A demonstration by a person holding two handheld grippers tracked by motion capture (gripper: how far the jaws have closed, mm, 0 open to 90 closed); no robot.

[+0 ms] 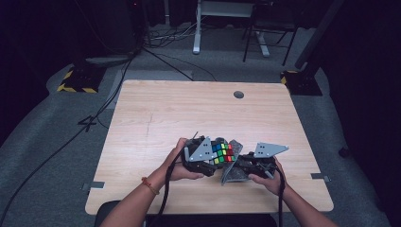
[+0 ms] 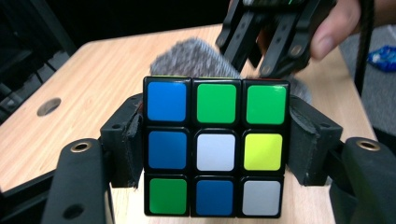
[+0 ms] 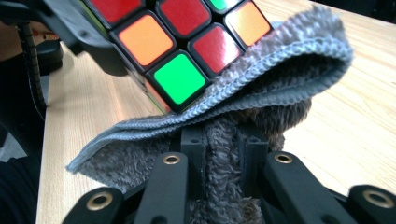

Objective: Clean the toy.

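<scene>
Cube: puzzle cube [image 2: 214, 151] clamped in my left tool [image 2: 212, 154], jaws pressed on its two opposite side faces. It hangs just above the desk [image 1: 156, 113], near my edge and about mid-width.
Cloth: grey terry cloth [image 3: 224, 121] pinched in my right tool [image 3: 223, 154], jaws drawn narrow on a gathered fold. The free flap arches up and touches the cube's lower corner.
Left tool: closed on the cube, padded jaw faces flat against it.
Right tool: closed on the cloth; in the high view it sits at [image 1: 239, 163], just right of the cube.
Cube handling: I judge it light, rigid in the block, glossy and slick on the stickered tiles. Layers can turn, so a grip across one row alone might twist it. Best hold is what I have now, square across two full opposite faces, pads spanning the middle row.
Cloth handling: soft, limp, no shape of its own, grippy pile. Best taken by a bunched fold, leaving a loose flap to do the wiping.
Risk: hard rubbing could push the cube askew in the left jaws or rotate a layer; light strokes look safer.
</scene>
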